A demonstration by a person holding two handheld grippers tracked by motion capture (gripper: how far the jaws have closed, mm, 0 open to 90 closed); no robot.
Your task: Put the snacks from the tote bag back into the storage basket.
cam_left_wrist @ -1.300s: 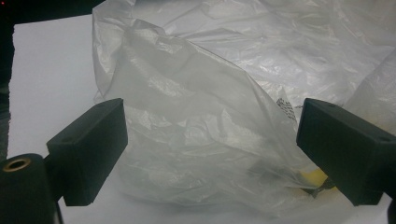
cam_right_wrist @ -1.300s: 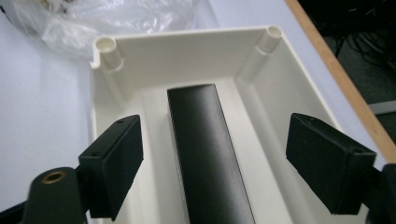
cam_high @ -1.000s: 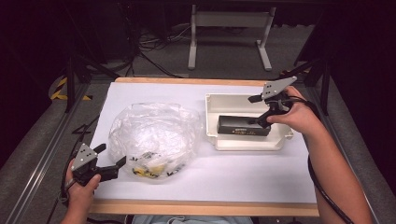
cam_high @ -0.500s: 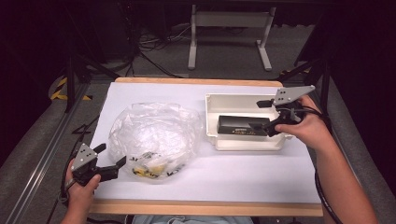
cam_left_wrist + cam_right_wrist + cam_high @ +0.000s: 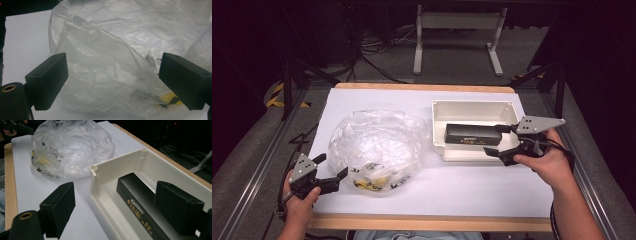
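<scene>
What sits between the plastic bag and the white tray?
Nothing: in the high view a narrow strip of bare white table cover separates the plastic bag from the white tray. The right gripper view shows the same gap.

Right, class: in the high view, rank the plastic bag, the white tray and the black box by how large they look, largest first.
1. Plastic bag, the broadest patch on the table.
2. White tray, close behind the bag, so that ranking is a near call.
3. Black box, plainly smallest, lying inside the tray.
</scene>
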